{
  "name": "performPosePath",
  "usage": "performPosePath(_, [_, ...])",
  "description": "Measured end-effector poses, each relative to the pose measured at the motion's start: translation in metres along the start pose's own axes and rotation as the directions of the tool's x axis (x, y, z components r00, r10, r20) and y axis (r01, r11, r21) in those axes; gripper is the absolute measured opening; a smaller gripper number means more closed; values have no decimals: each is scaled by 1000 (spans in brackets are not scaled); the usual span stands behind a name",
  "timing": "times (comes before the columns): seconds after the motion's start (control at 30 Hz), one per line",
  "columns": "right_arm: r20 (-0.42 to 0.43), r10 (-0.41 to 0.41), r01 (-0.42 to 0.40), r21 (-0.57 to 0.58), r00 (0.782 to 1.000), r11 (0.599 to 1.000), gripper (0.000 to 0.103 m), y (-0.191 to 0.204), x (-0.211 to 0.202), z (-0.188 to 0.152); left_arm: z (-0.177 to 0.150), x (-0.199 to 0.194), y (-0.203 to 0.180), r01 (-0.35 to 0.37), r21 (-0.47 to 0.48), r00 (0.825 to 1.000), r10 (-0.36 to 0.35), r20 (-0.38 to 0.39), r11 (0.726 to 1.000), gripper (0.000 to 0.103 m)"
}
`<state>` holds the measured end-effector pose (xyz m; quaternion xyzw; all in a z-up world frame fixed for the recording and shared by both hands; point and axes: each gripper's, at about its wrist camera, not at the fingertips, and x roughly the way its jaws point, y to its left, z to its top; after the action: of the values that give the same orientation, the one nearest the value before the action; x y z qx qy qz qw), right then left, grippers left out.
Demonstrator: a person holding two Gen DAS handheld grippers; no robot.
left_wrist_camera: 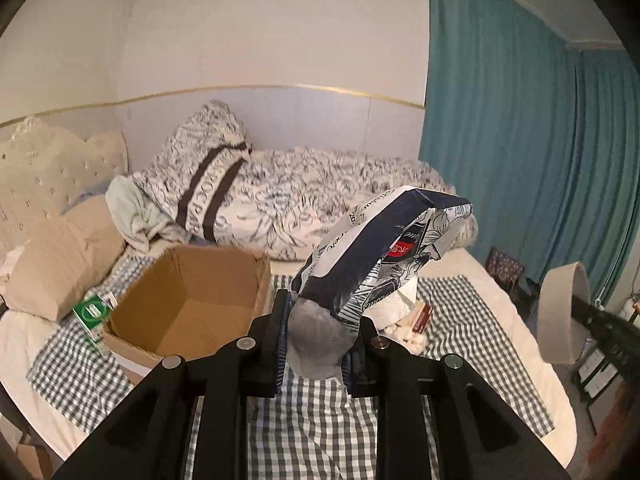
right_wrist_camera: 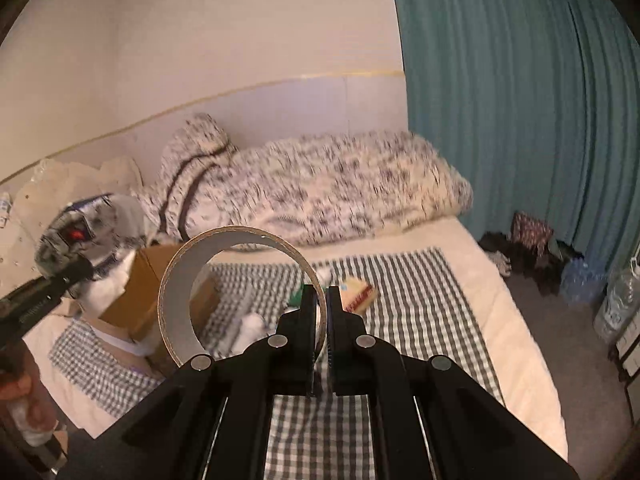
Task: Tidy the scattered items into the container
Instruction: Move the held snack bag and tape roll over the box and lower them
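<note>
- The left gripper (left_wrist_camera: 316, 334) is clamped on the grey end of a printed tissue pack (left_wrist_camera: 380, 248), which rises from the jaws toward 1 o'clock, clear of the bed.
- In the right wrist view the same pack (right_wrist_camera: 76, 236) shows blurred at 9 o'clock, raised beside the cardboard box (right_wrist_camera: 132, 300), with the left gripper (right_wrist_camera: 76, 272) below it.
- The right gripper (right_wrist_camera: 324, 308) is closed on the rim of a tape roll ring (right_wrist_camera: 180, 280); the ring stands on edge and spreads from the jaws toward 10 o'clock, off the cloth.
- The cardboard box (left_wrist_camera: 192, 296) sits open on the checked cloth (left_wrist_camera: 320, 432), at 10 o'clock from the left gripper; the part of its inside that shows is bare.
- A green packet (left_wrist_camera: 93, 312) lies against the box's outer wall at 9 o'clock.
- A small red and tan box (left_wrist_camera: 423, 316) and white cotton balls (left_wrist_camera: 412, 338) lie on the cloth just past the left jaws at 2 o'clock, partly hidden by the pack.
- In the right wrist view the small box (right_wrist_camera: 358, 294) lies just beyond the fingertips at 1 o'clock, and a white item (right_wrist_camera: 252, 330), too blurred to name, lies at 9 o'clock.
- A patterned duvet (left_wrist_camera: 320, 196) is heaped along the wall at 12 o'clock, and a teal curtain (left_wrist_camera: 520, 140) hangs at 2 o'clock.
</note>
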<state>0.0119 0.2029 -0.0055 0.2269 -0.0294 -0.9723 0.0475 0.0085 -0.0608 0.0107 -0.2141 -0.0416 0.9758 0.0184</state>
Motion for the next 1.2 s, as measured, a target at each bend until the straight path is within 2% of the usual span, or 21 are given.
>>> performPosePath(0.23, [45, 10, -9, -8, 999, 1000, 4, 14, -17, 11, 7, -8, 4, 1, 2, 1000, -1, 11, 1000, 22])
performPosePath(0.63, [43, 64, -64, -6, 997, 998, 4, 41, 1, 23, 12, 7, 26, -41, 6, 999, 41, -9, 999, 22])
performPosePath(1.2, [17, 180, -179, -45, 984, 983, 4, 110, 50, 40, 23, 24, 101, -165, -24, 986, 165, -22, 986, 22])
